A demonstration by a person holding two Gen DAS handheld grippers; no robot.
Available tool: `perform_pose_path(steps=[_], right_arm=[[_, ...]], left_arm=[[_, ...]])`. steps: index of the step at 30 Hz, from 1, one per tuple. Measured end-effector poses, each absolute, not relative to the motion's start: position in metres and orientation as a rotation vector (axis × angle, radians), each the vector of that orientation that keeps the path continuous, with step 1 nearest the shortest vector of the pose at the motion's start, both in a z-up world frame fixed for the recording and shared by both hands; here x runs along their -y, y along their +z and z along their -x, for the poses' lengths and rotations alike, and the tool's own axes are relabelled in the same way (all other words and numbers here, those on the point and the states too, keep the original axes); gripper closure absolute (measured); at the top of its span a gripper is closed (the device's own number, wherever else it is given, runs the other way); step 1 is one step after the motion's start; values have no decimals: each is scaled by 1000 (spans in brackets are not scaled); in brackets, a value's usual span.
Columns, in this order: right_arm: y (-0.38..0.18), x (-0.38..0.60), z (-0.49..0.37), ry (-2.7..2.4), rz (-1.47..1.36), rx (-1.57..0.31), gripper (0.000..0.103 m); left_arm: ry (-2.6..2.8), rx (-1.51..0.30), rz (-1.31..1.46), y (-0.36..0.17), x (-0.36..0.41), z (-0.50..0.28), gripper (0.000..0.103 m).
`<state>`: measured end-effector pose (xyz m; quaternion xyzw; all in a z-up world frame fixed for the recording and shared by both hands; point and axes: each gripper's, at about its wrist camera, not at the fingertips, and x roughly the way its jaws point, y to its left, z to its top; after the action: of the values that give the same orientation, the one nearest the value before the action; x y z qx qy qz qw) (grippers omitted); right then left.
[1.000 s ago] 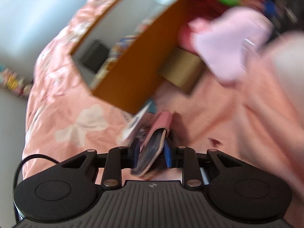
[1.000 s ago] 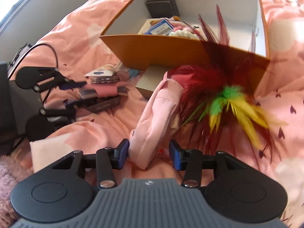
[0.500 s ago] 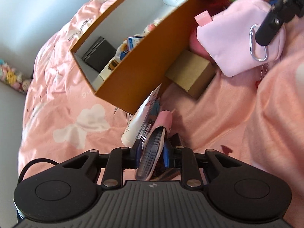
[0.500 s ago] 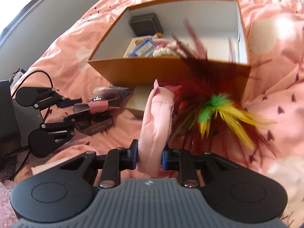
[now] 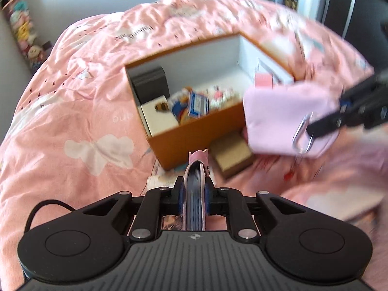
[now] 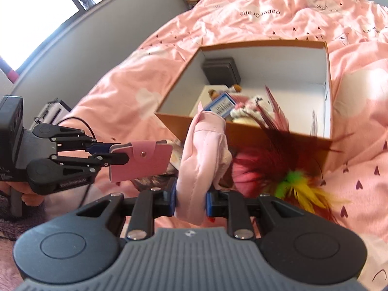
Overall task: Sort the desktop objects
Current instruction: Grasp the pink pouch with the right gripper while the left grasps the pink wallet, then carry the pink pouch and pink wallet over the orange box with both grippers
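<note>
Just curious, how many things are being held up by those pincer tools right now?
2: a pink card holder in the left gripper, a pale pink pouch in the right gripper, both near the orange box.

I see a pink bedsheet (image 6: pixel 278 14) with small dark hearts and printed words covering the whole surface, a grey wall (image 6: pixel 97 38) behind it, and a row of small plush toys (image 5: pixel 23 28) standing along that wall.

I see matt cardboard box (image 6: pixel 254 131); beside it soft quilted cloth pouch (image 6: pixel 203 160), smooth leatherette card holder (image 6: pixel 140 162), fluffy feathers (image 6: pixel 286 169).
</note>
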<state>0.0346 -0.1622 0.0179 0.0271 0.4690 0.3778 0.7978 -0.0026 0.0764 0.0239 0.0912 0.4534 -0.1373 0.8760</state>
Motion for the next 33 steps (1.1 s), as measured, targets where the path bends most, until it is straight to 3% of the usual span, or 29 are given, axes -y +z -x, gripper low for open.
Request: perform_pose_path(steps=[10, 18, 33], right_arm=[[60, 167, -55, 802, -82, -868, 80], [89, 163, -102, 747, 7, -765, 80], [29, 149, -186, 621, 177, -911, 80]], left_arm=[[-275, -783, -37, 78, -91, -18, 85], [-328, -689, -66, 101, -75, -74, 85], [-401, -854, -33, 26, -49, -201, 85]])
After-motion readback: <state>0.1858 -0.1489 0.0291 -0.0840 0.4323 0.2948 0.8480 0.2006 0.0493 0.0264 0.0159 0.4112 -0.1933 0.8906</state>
